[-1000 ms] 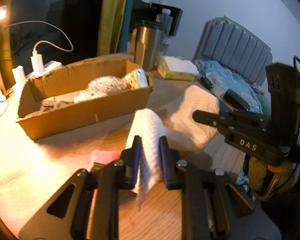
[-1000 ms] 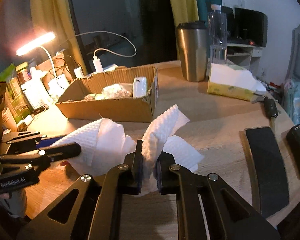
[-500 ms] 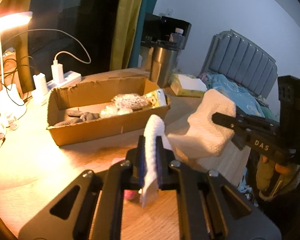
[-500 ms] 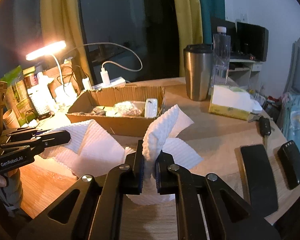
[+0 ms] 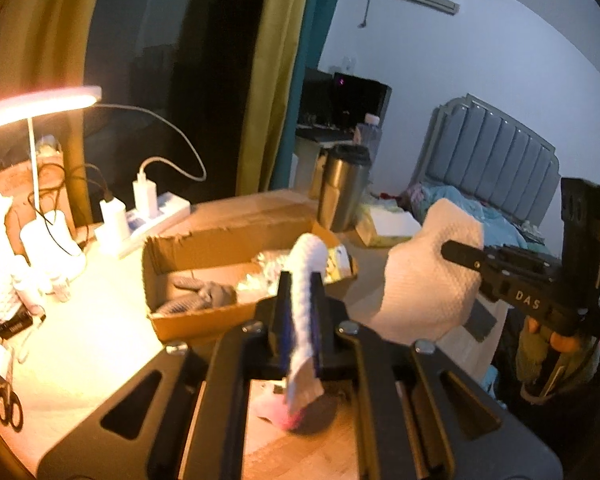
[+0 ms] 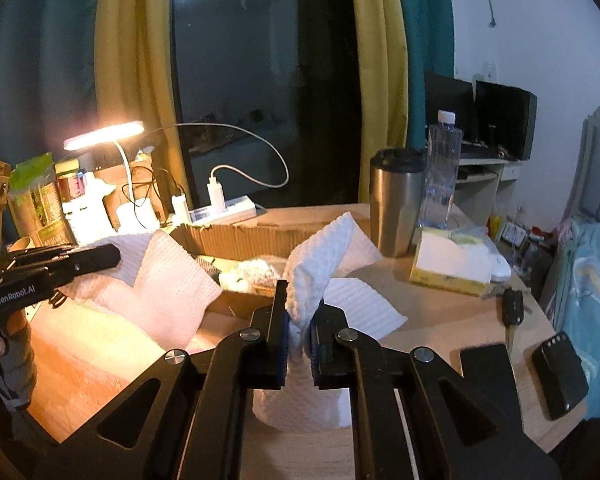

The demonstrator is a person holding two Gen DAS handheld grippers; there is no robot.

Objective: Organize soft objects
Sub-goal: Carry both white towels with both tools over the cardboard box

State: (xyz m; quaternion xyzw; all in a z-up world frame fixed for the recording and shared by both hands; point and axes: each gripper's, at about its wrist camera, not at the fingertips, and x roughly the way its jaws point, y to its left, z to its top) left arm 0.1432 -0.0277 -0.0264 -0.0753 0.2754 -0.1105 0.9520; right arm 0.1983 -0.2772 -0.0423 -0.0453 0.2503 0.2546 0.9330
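Both tools, left tool [image 5: 299, 322] and right tool [image 6: 299, 330], clamp opposite ends of a white waffle-weave cloth [image 6: 168, 280] above the wooden surface [image 6: 440, 320], near its cardboard box [image 5: 204, 240].

In the left wrist view the pink thing [image 5: 278, 414] on the table [image 5: 80, 356] is blurred and half hidden behind the jaws. The scissors [image 5: 8, 404] are cut off by the edge. The cardboard box [image 6: 236, 236] is largely covered by the white cloth [image 6: 164, 276].
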